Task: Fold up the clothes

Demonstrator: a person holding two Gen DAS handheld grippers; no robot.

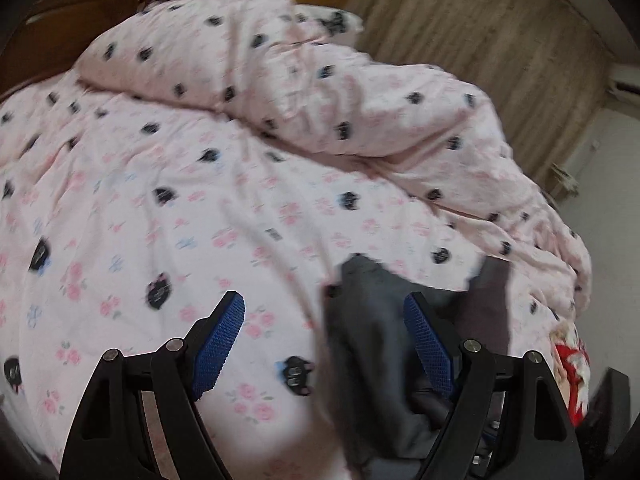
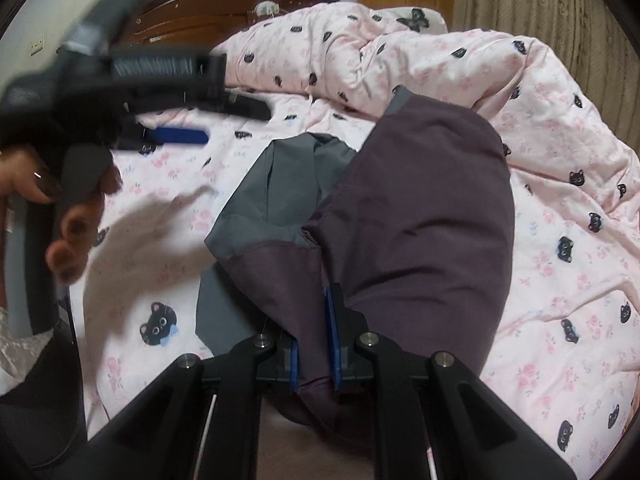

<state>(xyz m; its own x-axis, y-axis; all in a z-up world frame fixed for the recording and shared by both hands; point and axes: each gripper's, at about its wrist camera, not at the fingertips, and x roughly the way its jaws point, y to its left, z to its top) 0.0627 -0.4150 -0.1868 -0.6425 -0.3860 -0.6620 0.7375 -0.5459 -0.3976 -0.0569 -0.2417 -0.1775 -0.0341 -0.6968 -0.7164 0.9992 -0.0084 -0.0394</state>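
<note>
My right gripper (image 2: 314,344) pinches the near edge of the purple and grey cloth garment (image 2: 420,200). It stretches away from me across the pink cat-print bed (image 2: 168,184). My left gripper (image 1: 324,332) is wide open, holding nothing, just left of the garment.

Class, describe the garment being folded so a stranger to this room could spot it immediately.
Start at the bed with its pink cat-print bedding. On it lies the garment, its near edge pinched in the right gripper. It is the only plain dark fabric there: plum purple with grey panels.
</note>
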